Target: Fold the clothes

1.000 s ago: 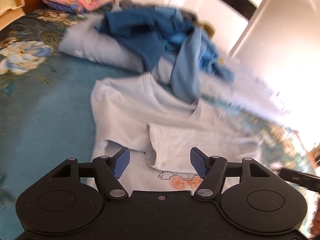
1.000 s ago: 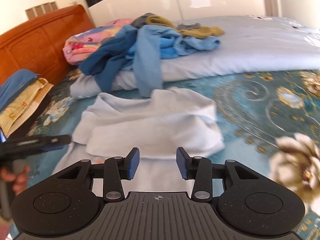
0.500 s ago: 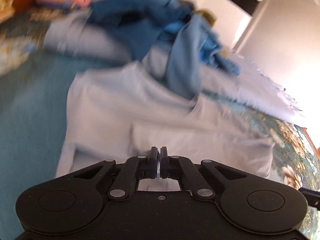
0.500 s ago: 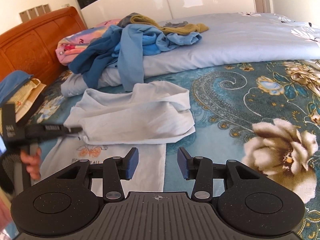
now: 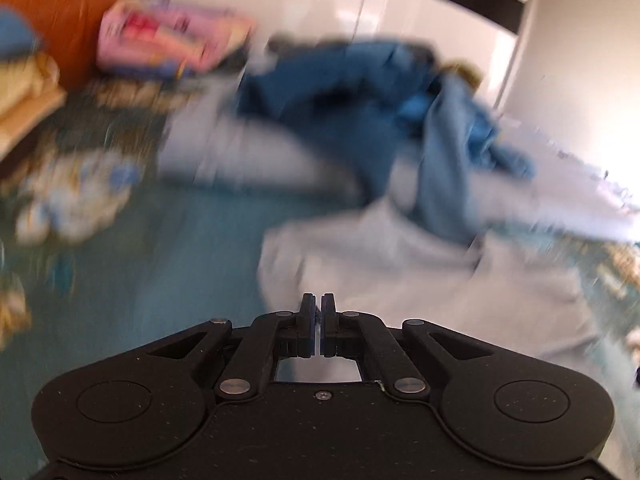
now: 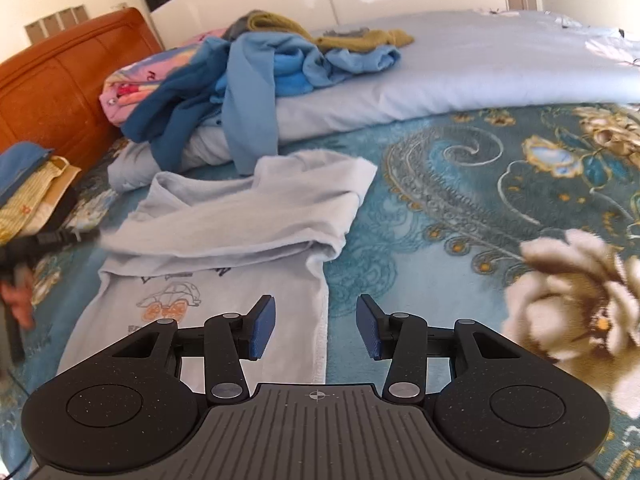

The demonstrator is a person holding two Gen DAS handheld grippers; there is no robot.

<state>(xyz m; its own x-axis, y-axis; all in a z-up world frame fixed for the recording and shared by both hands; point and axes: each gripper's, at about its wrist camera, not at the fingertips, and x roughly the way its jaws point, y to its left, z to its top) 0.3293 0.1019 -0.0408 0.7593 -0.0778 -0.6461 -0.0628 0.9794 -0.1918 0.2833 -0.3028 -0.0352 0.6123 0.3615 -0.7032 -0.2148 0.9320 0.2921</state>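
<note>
A pale blue T-shirt [image 6: 248, 220] with a small car print lies partly folded on the teal floral bedspread [image 6: 460, 184]. My left gripper [image 5: 318, 312] is shut on the shirt's left fold and holds it raised; the left wrist view is blurred, with the shirt [image 5: 400, 272] spread ahead and to the right. In the right wrist view the left gripper [image 6: 86, 234] shows at the shirt's left edge, pinching the cloth. My right gripper [image 6: 316, 326] is open and empty, just above the shirt's lower right hem.
A heap of blue and olive clothes [image 6: 256, 76] lies on a folded pale quilt [image 6: 460, 68] behind the shirt. A pink patterned bundle [image 6: 132, 88] and an orange headboard [image 6: 60, 80] stand at the back left. Folded items [image 6: 24, 184] sit at the left.
My left gripper shut on the shirt's left fold and has pulled it up and leftward. My right gripper stayed open and shifted right, towards the shirt's right hem.
</note>
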